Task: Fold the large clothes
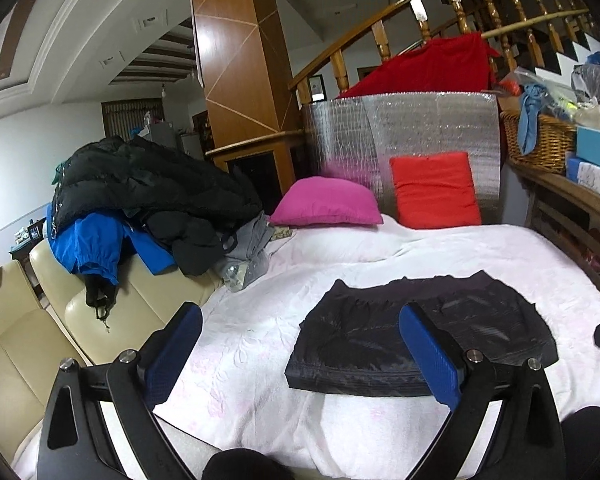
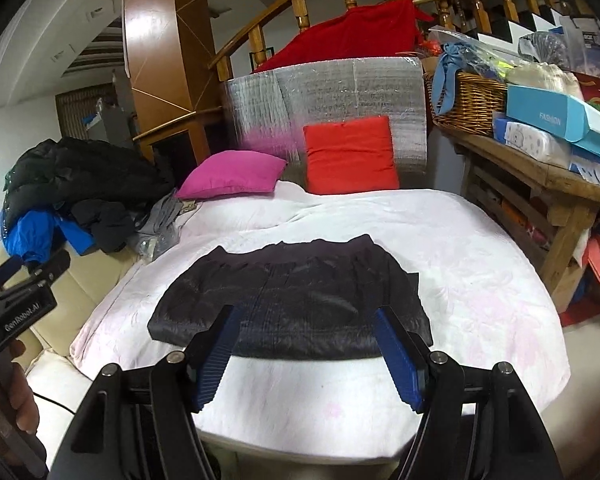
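A black garment [image 1: 416, 340] lies folded into a flat rectangle on the white bed cover [image 1: 260, 352]; it also shows in the right wrist view [image 2: 300, 300]. My left gripper [image 1: 300, 316] is open and empty, raised above the bed to the left of the garment's near edge. My right gripper [image 2: 306, 316] is open and empty, held above the garment's near edge, not touching it. The left gripper also shows at the left edge of the right wrist view [image 2: 24, 276].
A pile of dark and blue jackets [image 1: 140, 200] lies on the cream sofa [image 1: 60, 320] at the left. A pink pillow [image 1: 324, 202] and a red pillow [image 1: 436, 190] lean at the bed's head. A wooden shelf [image 2: 540, 168] with a basket and boxes stands at the right.
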Demonstrator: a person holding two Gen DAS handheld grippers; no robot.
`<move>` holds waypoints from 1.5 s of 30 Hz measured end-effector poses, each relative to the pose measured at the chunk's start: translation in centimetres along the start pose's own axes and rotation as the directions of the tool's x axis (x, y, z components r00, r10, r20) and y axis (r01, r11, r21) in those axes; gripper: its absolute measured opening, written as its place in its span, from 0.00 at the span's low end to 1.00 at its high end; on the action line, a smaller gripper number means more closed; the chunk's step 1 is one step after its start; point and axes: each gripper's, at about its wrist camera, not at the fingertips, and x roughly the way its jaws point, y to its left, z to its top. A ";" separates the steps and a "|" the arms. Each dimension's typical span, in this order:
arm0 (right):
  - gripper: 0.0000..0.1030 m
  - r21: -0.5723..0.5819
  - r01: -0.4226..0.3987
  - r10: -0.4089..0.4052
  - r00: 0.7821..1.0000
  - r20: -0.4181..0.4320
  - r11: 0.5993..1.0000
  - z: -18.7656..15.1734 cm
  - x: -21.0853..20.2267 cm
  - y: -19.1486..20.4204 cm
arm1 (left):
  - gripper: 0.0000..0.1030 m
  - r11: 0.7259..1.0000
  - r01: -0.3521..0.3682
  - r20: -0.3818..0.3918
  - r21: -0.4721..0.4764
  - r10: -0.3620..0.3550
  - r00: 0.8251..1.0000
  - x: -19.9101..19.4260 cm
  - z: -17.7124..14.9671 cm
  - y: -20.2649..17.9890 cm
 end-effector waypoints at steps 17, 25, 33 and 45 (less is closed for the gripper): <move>0.71 0.016 0.001 -0.001 1.000 0.022 1.000 -0.6 -3.8 0.1 | 0.97 0.999 -0.004 0.065 -0.039 0.007 0.998 -5.7 0.9 0.8; 0.71 0.014 0.008 -0.009 0.999 0.033 1.000 -1.0 -4.6 0.7 | 0.97 0.999 0.027 0.064 -0.024 -0.025 0.998 -6.8 0.4 0.8; 0.71 0.024 0.029 -0.030 0.999 0.029 0.999 -1.4 -4.8 0.8 | 0.97 0.999 0.039 0.057 -0.021 -0.038 0.998 -7.0 0.0 0.6; 0.71 0.016 0.027 -0.027 0.999 0.023 1.000 -1.6 -4.6 1.0 | 0.97 0.999 0.042 0.047 -0.016 -0.041 0.998 -6.9 -0.3 0.4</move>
